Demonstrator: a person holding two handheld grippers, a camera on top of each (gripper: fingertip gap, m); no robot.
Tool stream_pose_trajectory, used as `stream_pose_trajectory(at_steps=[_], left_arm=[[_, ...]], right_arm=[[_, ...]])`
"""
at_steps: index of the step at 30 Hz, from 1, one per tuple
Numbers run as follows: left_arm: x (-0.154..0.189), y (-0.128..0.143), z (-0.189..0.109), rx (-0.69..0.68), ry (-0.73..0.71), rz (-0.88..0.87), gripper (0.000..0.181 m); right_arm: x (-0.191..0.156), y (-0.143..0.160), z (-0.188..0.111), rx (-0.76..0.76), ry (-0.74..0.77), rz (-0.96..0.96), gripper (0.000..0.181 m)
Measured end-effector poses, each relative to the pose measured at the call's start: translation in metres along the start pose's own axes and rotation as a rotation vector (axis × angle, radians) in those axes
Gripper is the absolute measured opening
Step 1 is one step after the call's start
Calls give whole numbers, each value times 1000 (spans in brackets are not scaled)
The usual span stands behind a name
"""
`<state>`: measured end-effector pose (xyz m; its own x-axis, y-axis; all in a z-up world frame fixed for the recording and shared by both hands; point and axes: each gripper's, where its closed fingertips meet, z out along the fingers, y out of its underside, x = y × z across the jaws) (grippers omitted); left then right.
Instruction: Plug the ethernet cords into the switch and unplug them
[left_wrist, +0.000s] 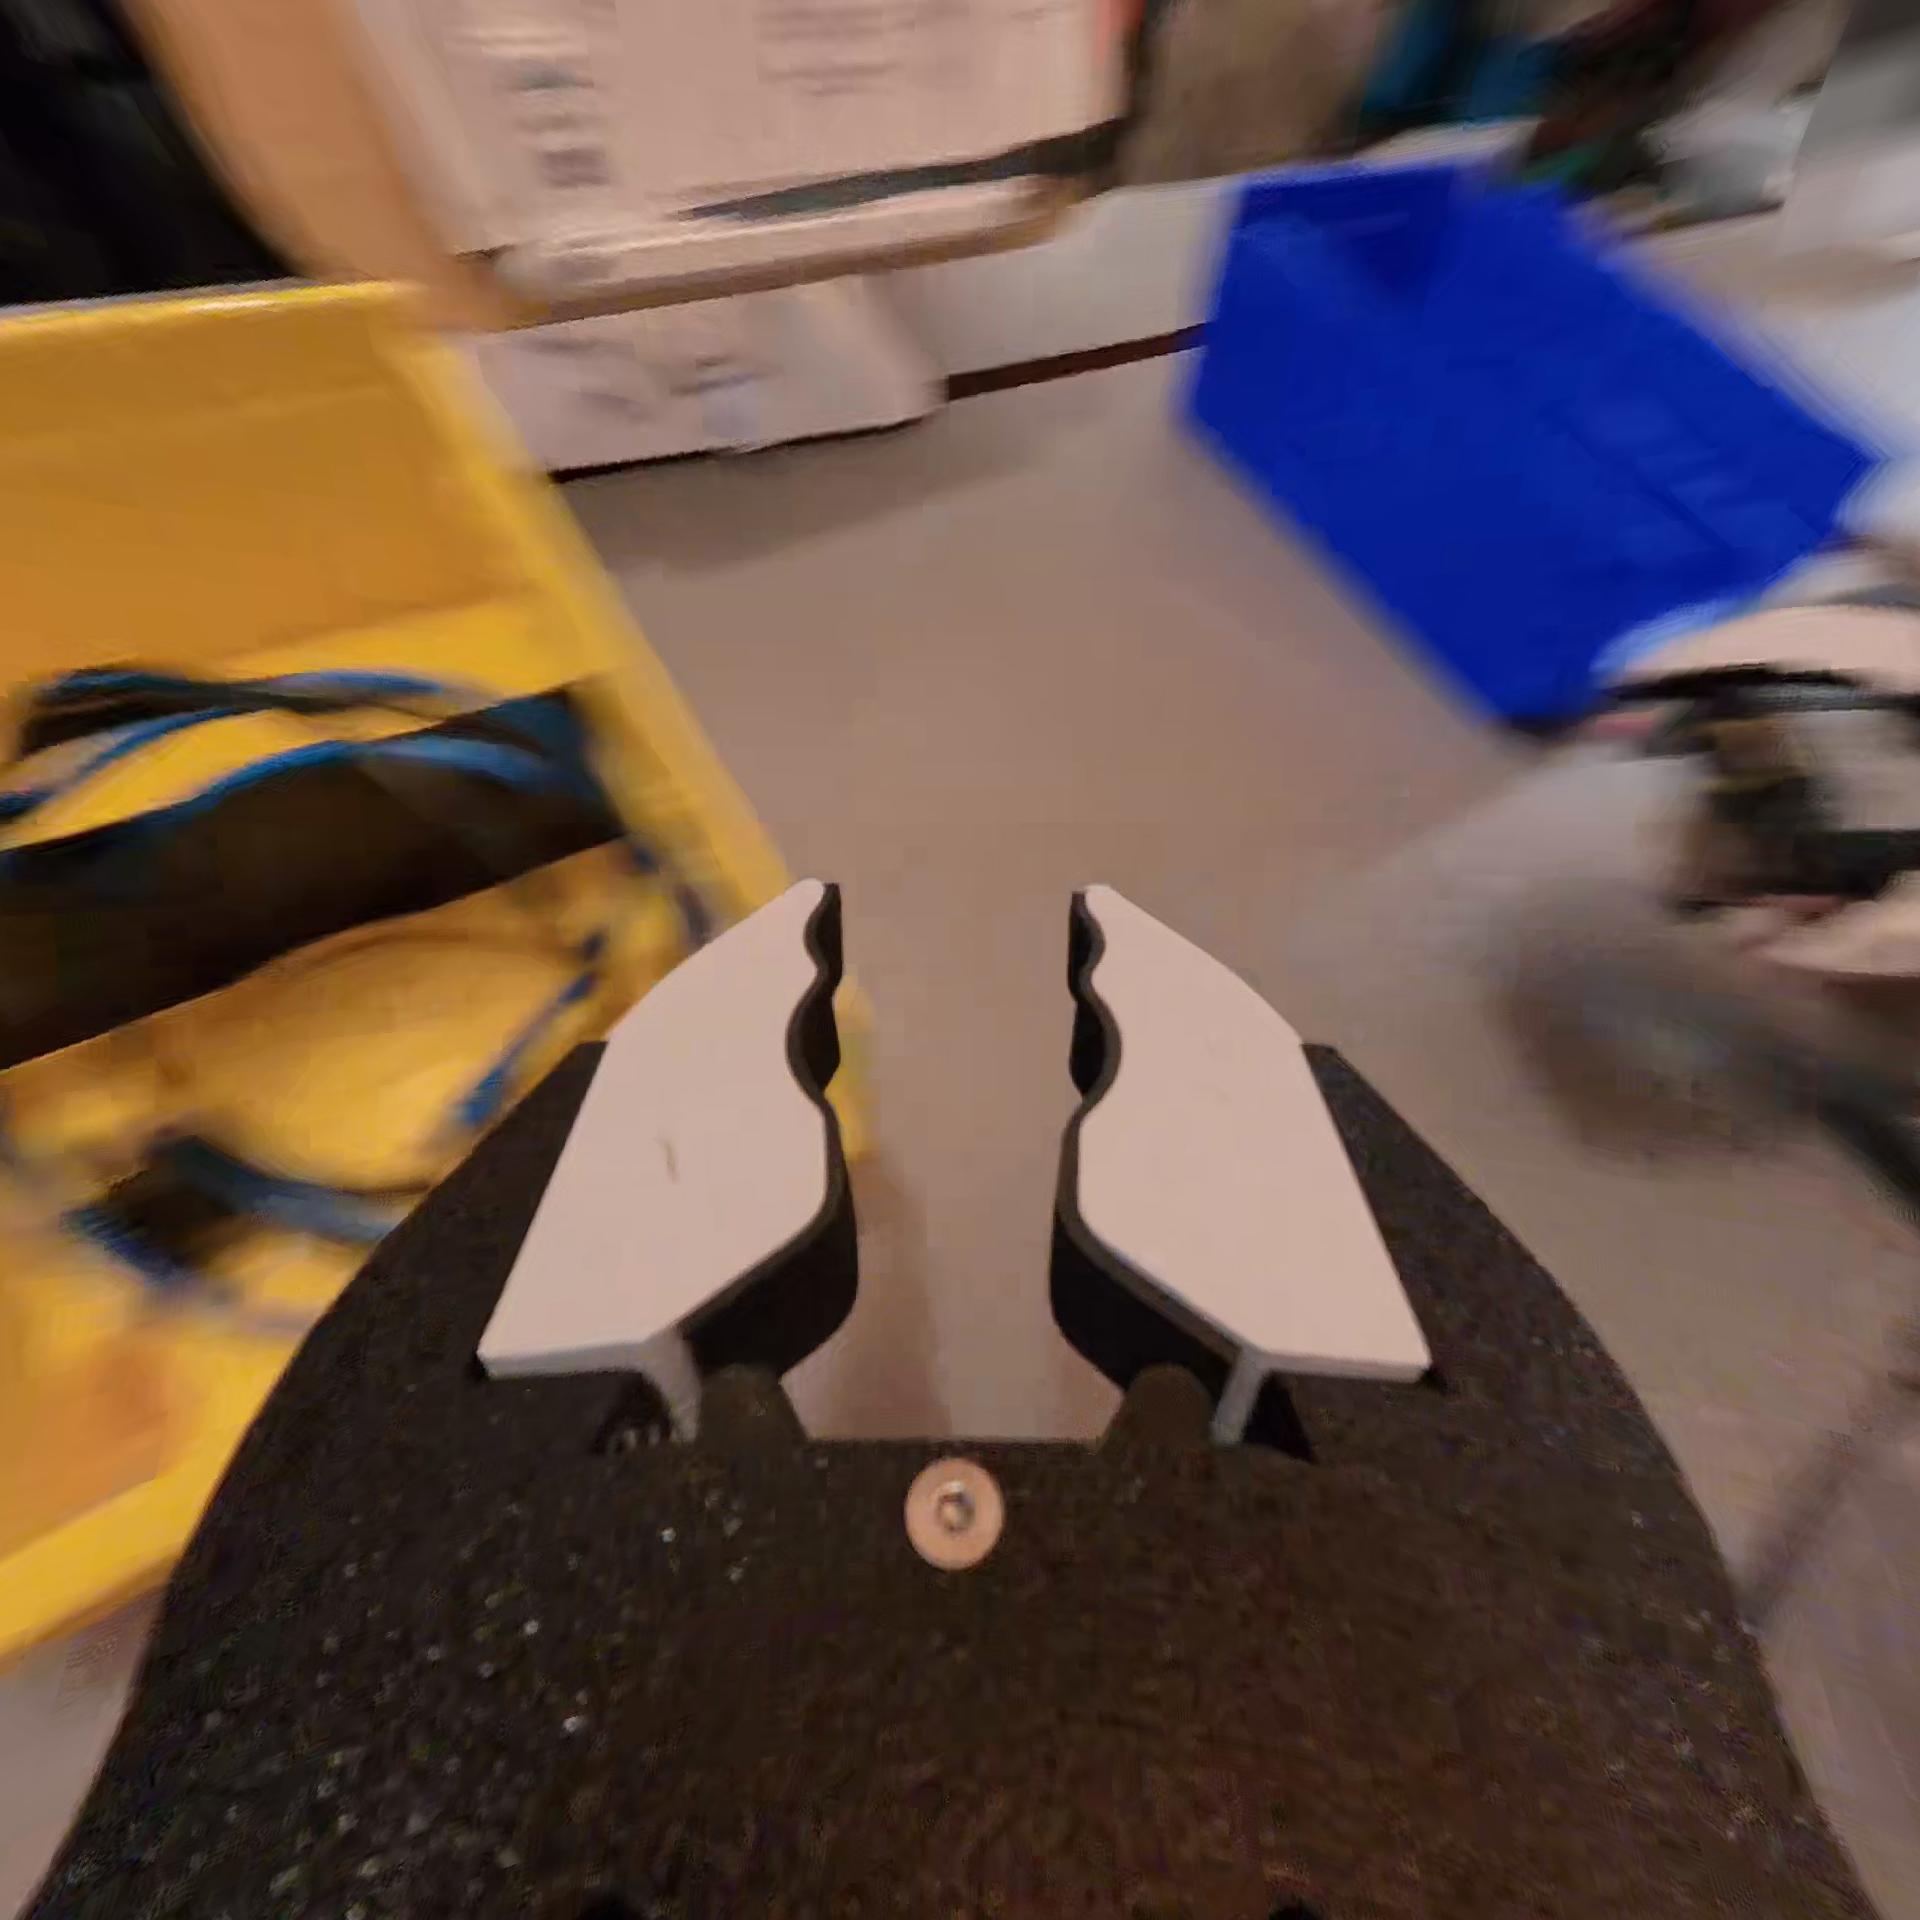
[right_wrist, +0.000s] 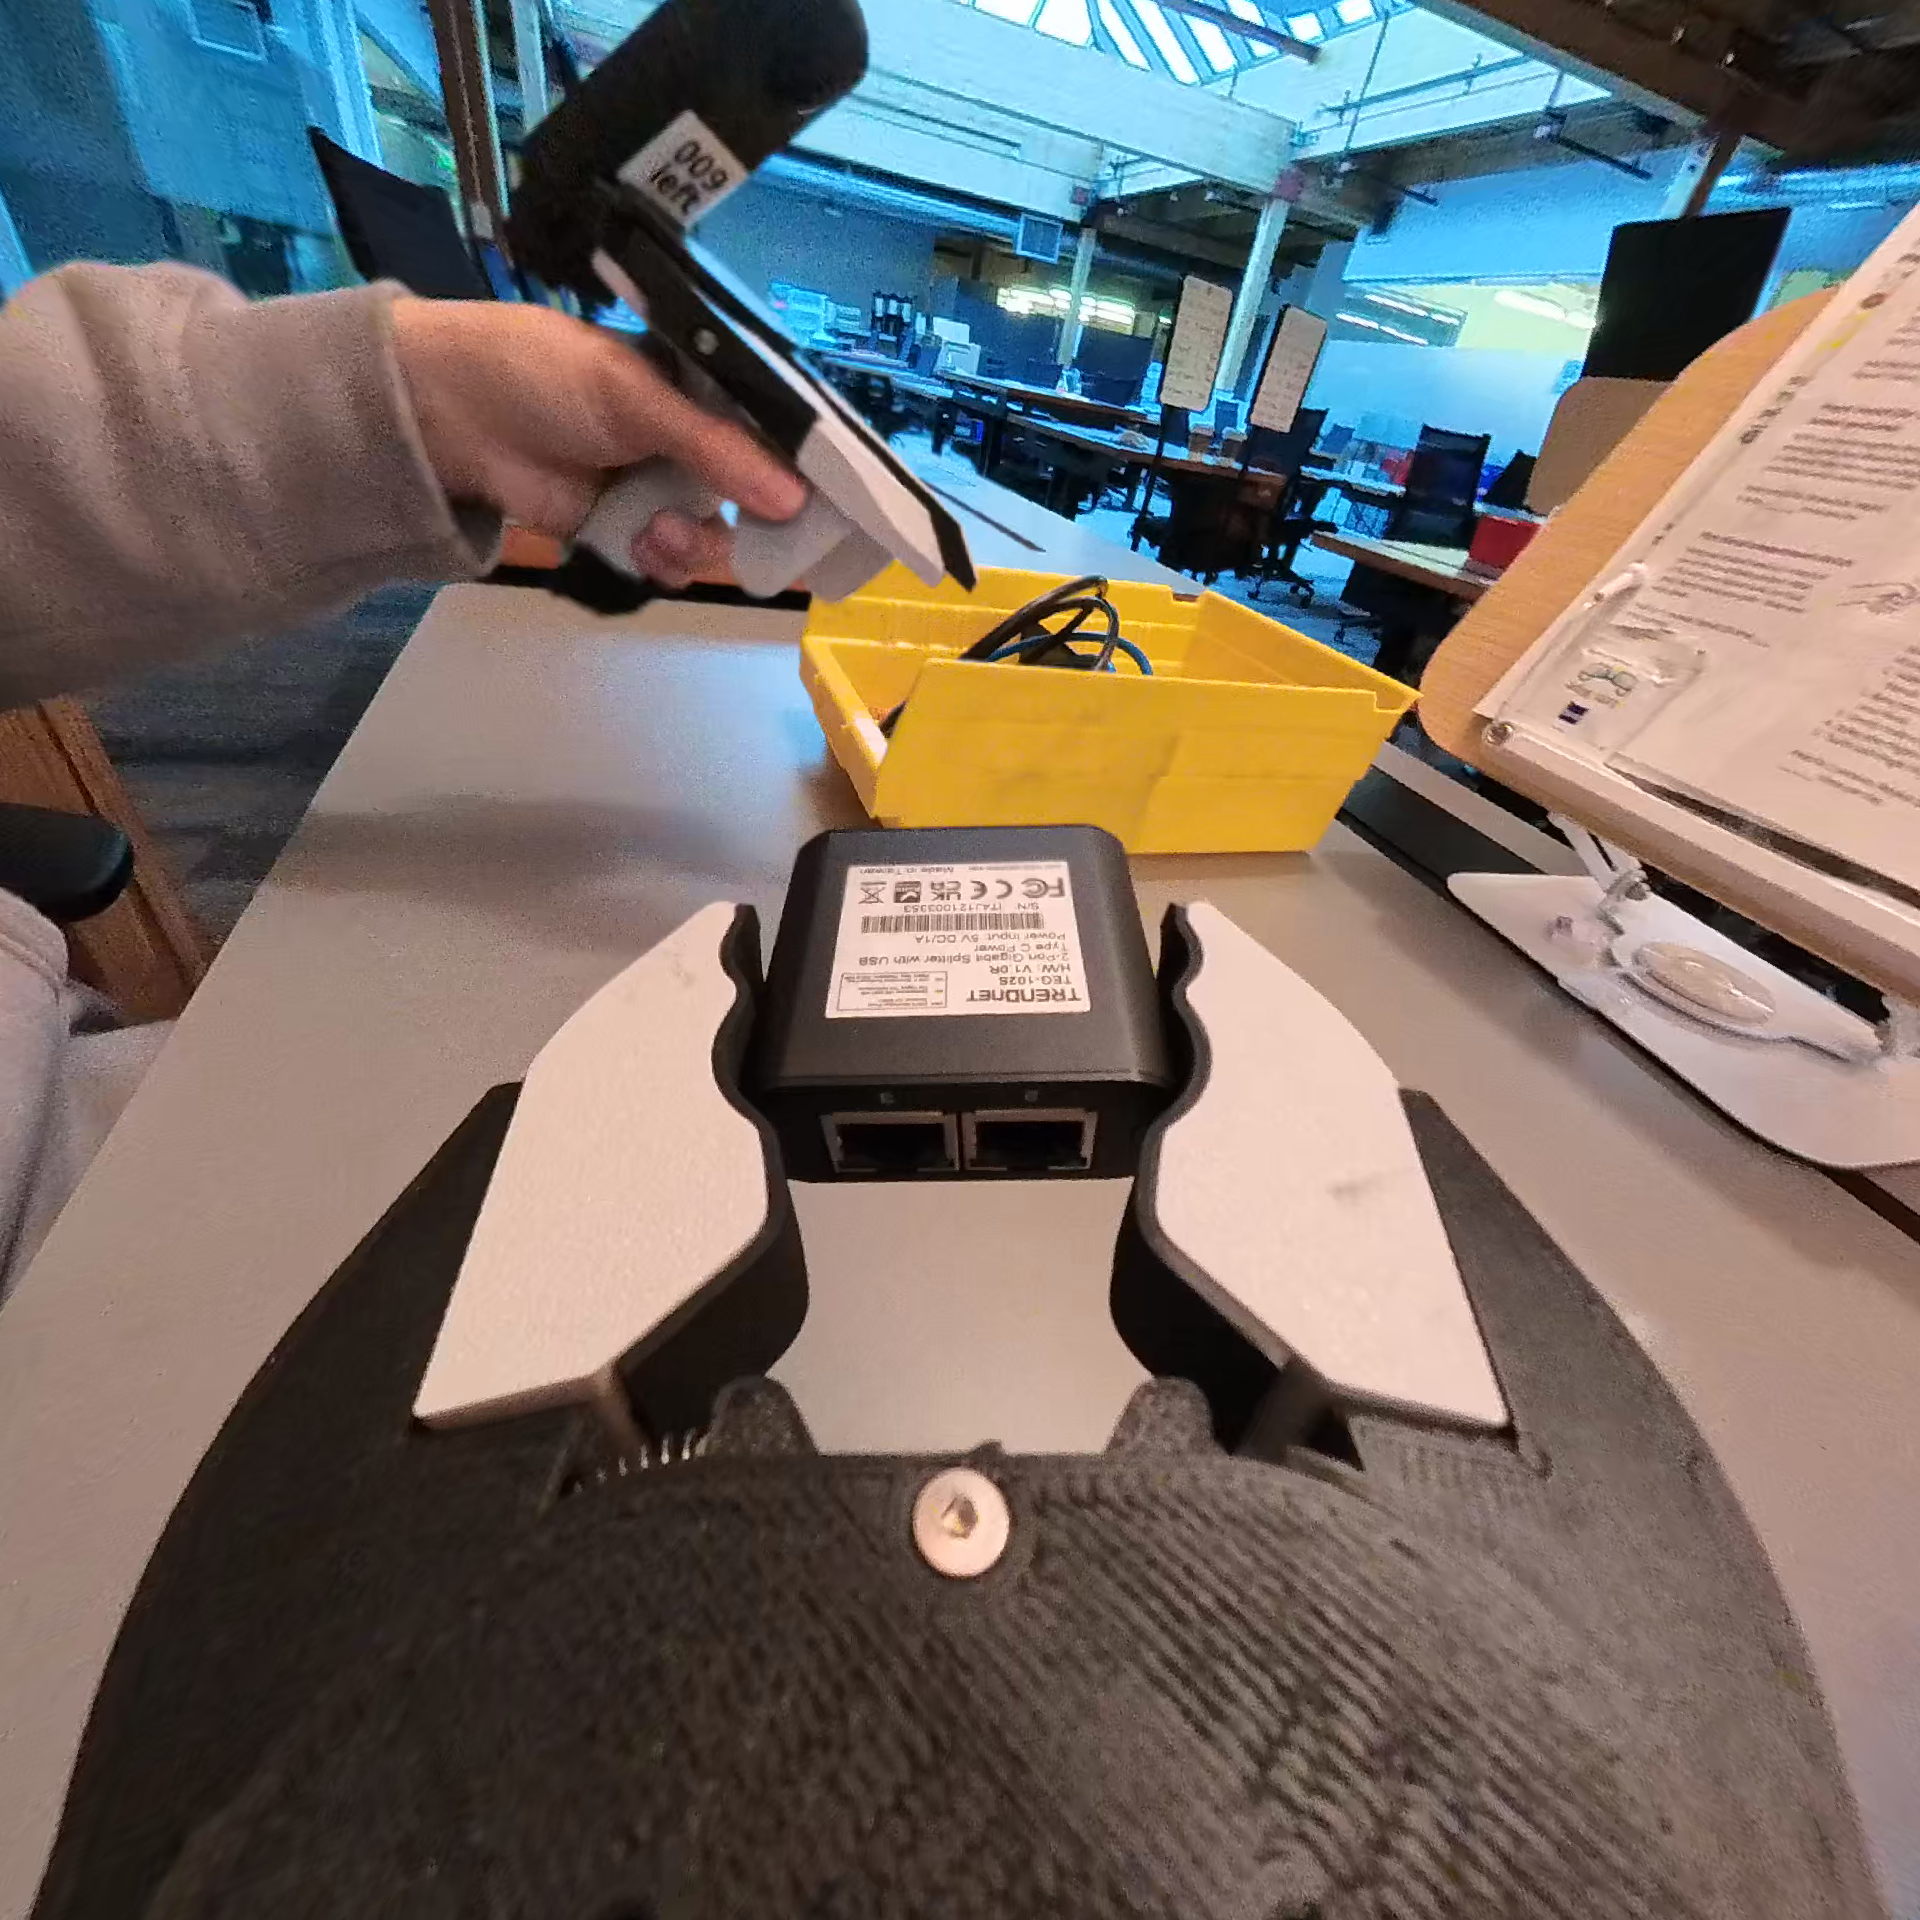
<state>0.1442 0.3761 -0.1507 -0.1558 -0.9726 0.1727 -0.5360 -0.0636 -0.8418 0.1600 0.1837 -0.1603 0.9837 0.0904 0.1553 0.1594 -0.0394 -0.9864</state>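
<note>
A yellow bin (right_wrist: 1081, 727) stands on the grey table (right_wrist: 520, 790) just beyond the switch (right_wrist: 951, 966), with a coil of black and blue cords (right_wrist: 1070, 623) lying inside it. To the right a white stand (right_wrist: 1683, 997) carries a tilted board with printed sheets (right_wrist: 1787, 582), its foot close to the switch's right side. In the blurred left wrist view a blue bin (left_wrist: 1507, 436) sits farther off across the table, and a pale box (left_wrist: 727, 208) stands behind.

The switch is a small black box, held off the table between the fingers of the right gripper (right_wrist: 956, 935) — the tongs are pinched on its two sides. Its labelled face is up, its long axis runs along the fingers, and its two empty sockets (right_wrist: 961, 1138) point back toward the camera. Bare table shows beneath it and to the left, up to the table's near left edge.

The left gripper (right_wrist: 951, 566) is held by a hand (right_wrist: 582, 436) above the bin's near-left corner, tilted down toward it. In its own view the left gripper (left_wrist: 954, 904) has its tongs spread with nothing between them, the yellow bin (left_wrist: 312, 540) and cords (left_wrist: 312, 769) close on its left — open table ahead.
</note>
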Motion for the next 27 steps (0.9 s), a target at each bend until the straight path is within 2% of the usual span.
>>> stream_pose_trajectory(at_steps=[1,3,9,10,12,14,15,16,19,27], left_arm=[[-31,3,-4,-49,-108,4,46],[-72,7,-5,-126,-201,-62,53],[-117,12,44,-190,-151,-410,62],[-119,10,52,-182,-132,-445,60],[-118,2,64,-150,-93,-483,39],[-115,-6,68,-124,-88,-472,27],[-113,-7,69,-129,-81,-454,15],[-113,-7,69,-137,-82,-428,12],[-108,-12,57,-139,-73,-381,9],[-106,-54,-23,-163,-115,-224,11]], right_arm=[[1,2,-3,-5,7,2,74],[1,5,-6,-9,15,-1,74],[-8,5,-2,9,-17,7,74],[-8,5,-2,10,-11,1,74],[-12,6,-3,4,-32,4,74],[-12,8,-5,-5,-31,-12,74],[-13,9,-7,-14,-42,-10,74],[-13,9,-9,-14,-39,-12,74],[-11,10,-14,-13,-45,-17,74],[-4,3,-24,52,-25,-12,74]])
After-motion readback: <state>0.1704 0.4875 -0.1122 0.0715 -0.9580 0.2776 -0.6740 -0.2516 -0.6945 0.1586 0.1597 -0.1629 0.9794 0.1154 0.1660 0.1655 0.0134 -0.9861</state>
